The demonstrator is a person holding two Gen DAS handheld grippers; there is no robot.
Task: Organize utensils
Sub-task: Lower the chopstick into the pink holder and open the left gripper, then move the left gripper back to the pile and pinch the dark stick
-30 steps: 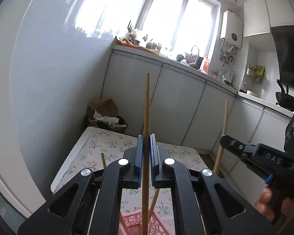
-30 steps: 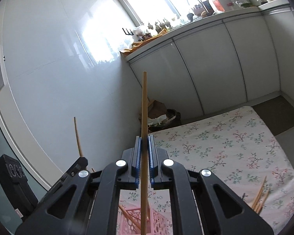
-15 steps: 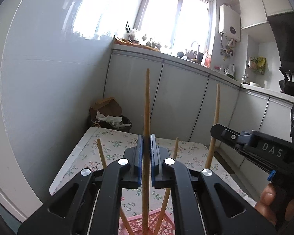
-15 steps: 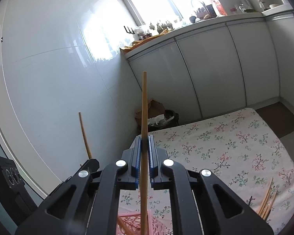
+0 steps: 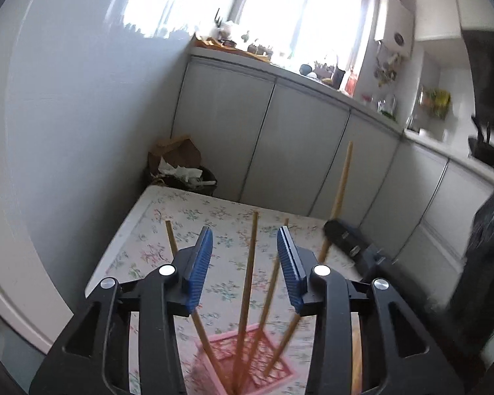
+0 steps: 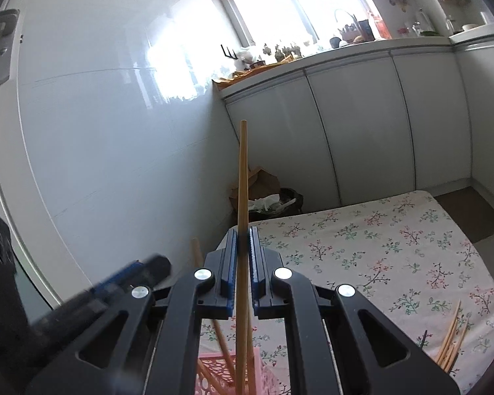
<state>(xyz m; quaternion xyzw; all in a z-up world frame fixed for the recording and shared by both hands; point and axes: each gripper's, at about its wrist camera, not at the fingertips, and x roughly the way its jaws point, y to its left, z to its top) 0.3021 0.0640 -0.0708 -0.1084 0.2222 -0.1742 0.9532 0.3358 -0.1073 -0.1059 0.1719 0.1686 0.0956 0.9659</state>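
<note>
A pink lattice basket point(image 5: 266, 358) stands on the floral tablecloth point(image 5: 227, 223) below both grippers; it also shows in the right wrist view point(image 6: 266, 375). Several wooden chopsticks point(image 5: 248, 283) stand in it, leaning apart. My left gripper point(image 5: 243, 256) is open above the basket, with one chopstick loose between its blue pads. My right gripper point(image 6: 243, 253) is shut on an upright chopstick point(image 6: 242, 177) whose lower end reaches into the basket. The right gripper shows blurred in the left wrist view point(image 5: 345, 240) with its chopstick point(image 5: 341, 181).
More loose chopsticks point(image 6: 451, 339) lie on the cloth at the right edge. White cabinets point(image 5: 280, 138) and a tiled wall point(image 6: 115, 131) surround the table. A bin with paper rubbish point(image 5: 181, 171) stands in the corner behind the table.
My left gripper has opened and let go of its chopstick, which now stands in the basket. My right gripper has lowered its chopstick towards the basket, still shut on it.
</note>
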